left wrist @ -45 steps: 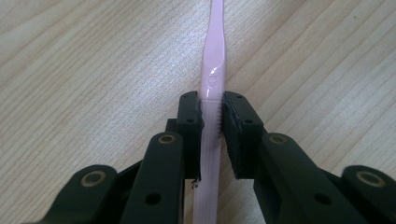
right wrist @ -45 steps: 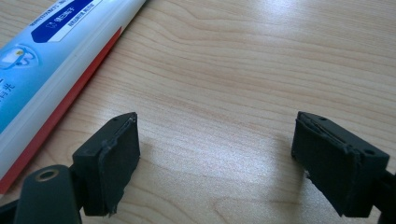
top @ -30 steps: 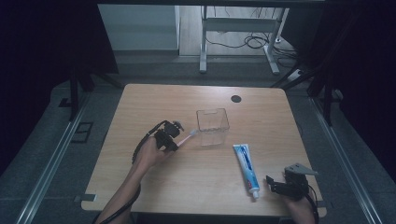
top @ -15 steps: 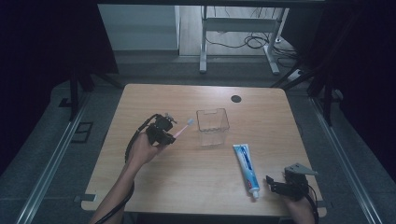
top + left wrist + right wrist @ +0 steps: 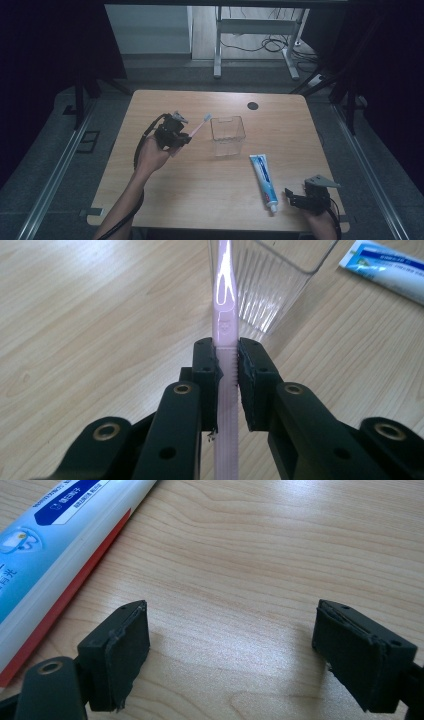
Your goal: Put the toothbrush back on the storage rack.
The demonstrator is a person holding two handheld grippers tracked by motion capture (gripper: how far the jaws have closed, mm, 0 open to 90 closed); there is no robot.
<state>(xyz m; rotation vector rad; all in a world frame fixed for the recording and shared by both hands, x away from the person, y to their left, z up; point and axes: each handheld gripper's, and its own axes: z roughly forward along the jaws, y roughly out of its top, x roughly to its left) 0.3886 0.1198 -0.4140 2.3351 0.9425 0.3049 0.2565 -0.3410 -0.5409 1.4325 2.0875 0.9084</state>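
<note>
Left gripper view: left gripper (image 5: 227, 375) clamped on the pink toothbrush (image 5: 223, 300), centre frame.
Right gripper (image 5: 232, 645) gapes wide over bare table (image 5: 280, 540), toothpaste tube (image 5: 55, 535) upper left.

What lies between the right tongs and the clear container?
In the high view, the toothpaste tube lies on the table between the right tongs and the clear container; otherwise the wood there is bare.
</note>
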